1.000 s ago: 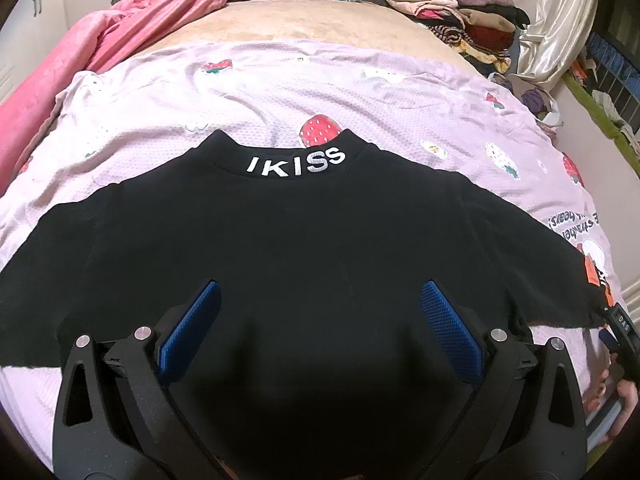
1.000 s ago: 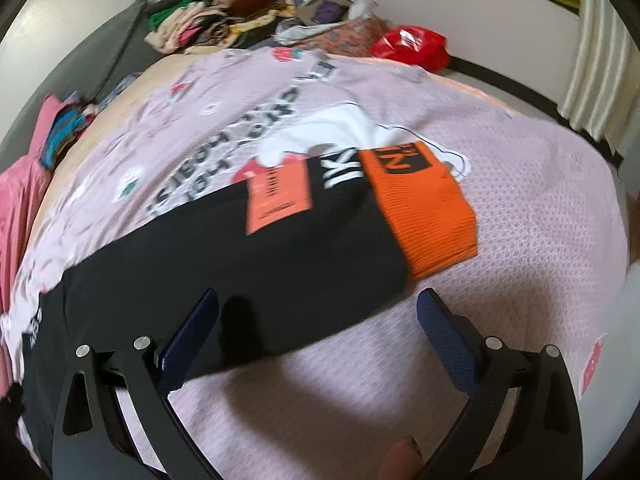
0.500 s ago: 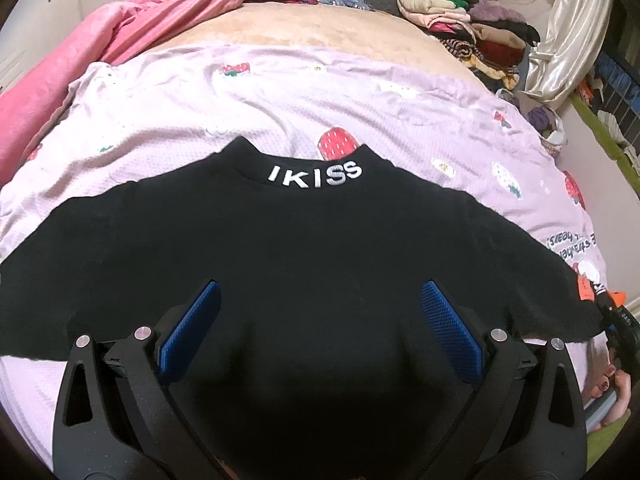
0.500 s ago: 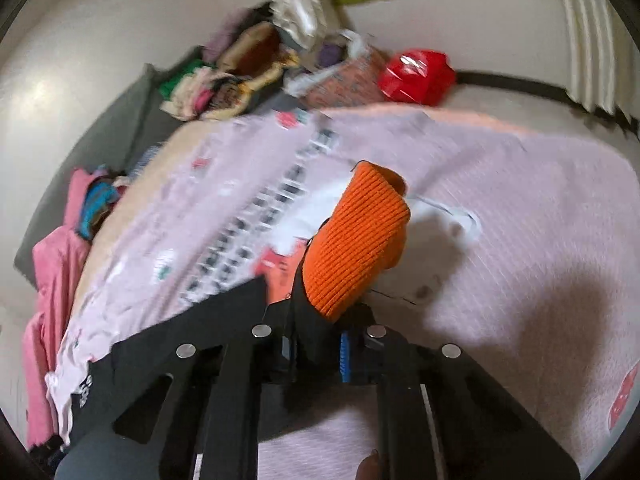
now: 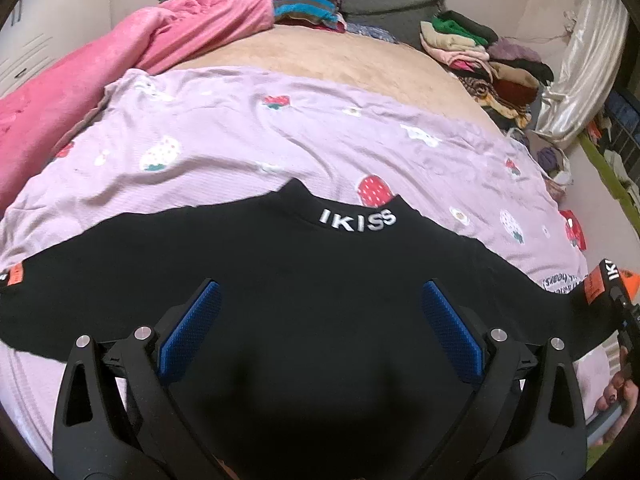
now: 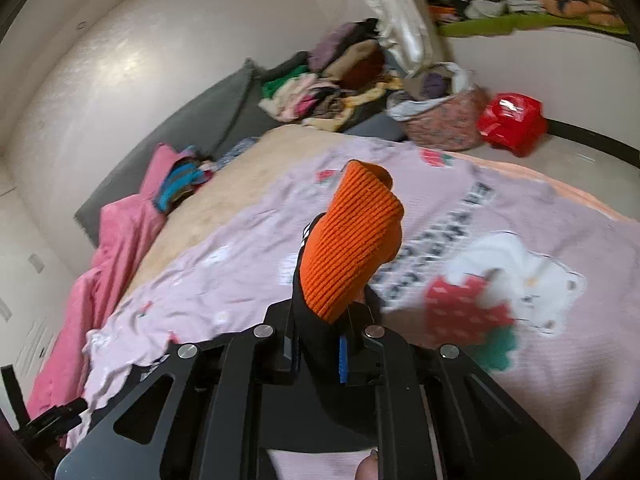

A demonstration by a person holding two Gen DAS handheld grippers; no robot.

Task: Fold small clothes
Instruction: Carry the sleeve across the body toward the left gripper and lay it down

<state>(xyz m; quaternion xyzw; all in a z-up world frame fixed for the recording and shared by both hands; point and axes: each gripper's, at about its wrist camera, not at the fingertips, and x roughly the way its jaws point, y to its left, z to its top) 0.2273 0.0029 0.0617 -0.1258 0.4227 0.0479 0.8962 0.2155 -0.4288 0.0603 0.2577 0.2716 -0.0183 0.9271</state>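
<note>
Black knit sweater with white collar lettering [image 5: 304, 280] lies spread on the lilac strawberry-print bedsheet [image 5: 240, 148] beneath my left gripper [image 5: 318, 326], fingers released. Right view: my right gripper [image 6: 320, 354], wide a second ago, now clenches the sweater's orange ribbed cuff [image 6: 352, 240], lifted for folding inward.

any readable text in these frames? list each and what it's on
"IKISS": white letters on the collar of the black top.
"IK...": white letters, cut off, on the black band by the orange patch of the sleeve at the right edge.
Grey print on the lilac strawberry sheet, near the sleeve: upside down, too small to read.
Same print in the right wrist view: blurred, unreadable.
</note>
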